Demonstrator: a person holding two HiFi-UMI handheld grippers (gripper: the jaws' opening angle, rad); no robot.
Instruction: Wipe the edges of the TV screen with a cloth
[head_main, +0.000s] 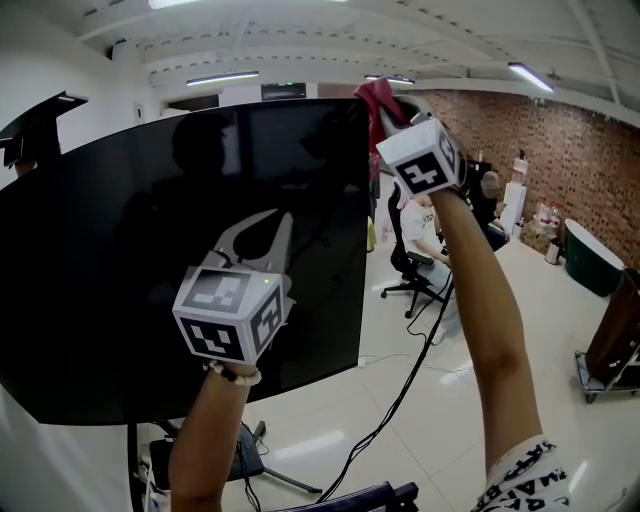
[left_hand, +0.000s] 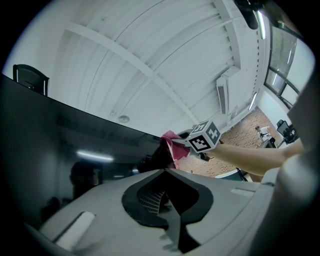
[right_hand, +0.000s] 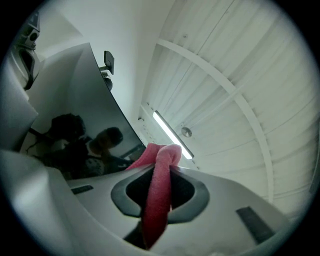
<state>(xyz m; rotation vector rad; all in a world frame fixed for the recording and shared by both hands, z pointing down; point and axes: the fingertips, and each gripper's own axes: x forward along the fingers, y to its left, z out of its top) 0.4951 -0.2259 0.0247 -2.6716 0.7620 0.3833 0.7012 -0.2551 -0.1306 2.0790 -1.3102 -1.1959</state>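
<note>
Both jaws of your right gripper (head_main: 390, 112) pinch the pink cloth (right_hand: 159, 195) at the TV screen's (head_main: 120, 260) top corner, half hidden behind its cube (head_main: 425, 160); your left gripper (left_hand: 165, 172) sits pressed together, empty.

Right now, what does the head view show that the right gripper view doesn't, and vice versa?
Head view only: the room below and beside the TV, with a floor cable, an office chair and the brick wall.
Right gripper view only: a close look at the right claw, jaws shut on a fold of the pink cloth.
Both: the dark TV screen and the cloth held up at its top corner.
</note>
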